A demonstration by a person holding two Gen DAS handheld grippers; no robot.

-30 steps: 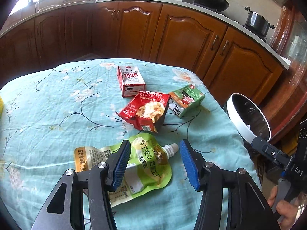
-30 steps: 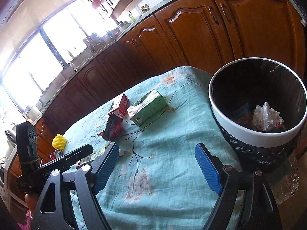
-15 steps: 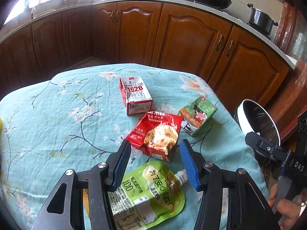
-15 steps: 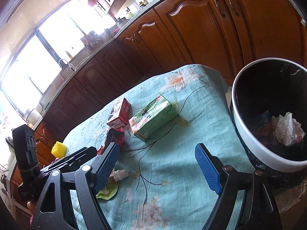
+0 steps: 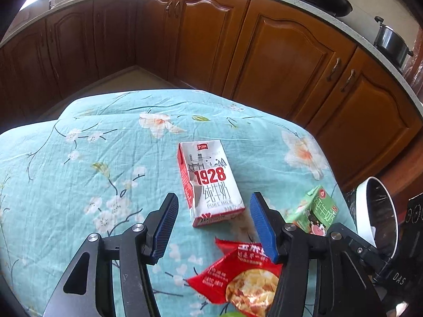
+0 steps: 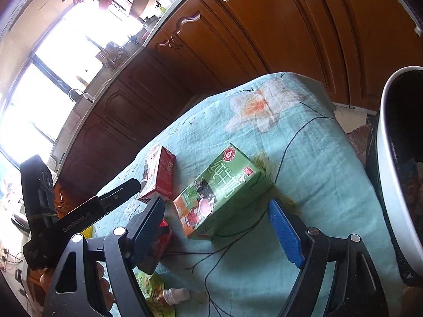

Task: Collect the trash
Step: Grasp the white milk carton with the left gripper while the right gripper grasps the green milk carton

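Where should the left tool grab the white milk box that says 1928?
Probably across the two long side edges of the milk box, coming from above. It lies flat, its length running away between the open left tool fingers, which look wide enough to straddle it.

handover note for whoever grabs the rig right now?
Left gripper: open, empty, lined up on the white 1928 milk carton.
Right gripper: open, empty, framing the green drink carton.
Red snack bag and green spouted pouch lie nearer on the tablecloth.
Trash bin stands off the table's right edge, some rubbish already inside.
Left: all four items.
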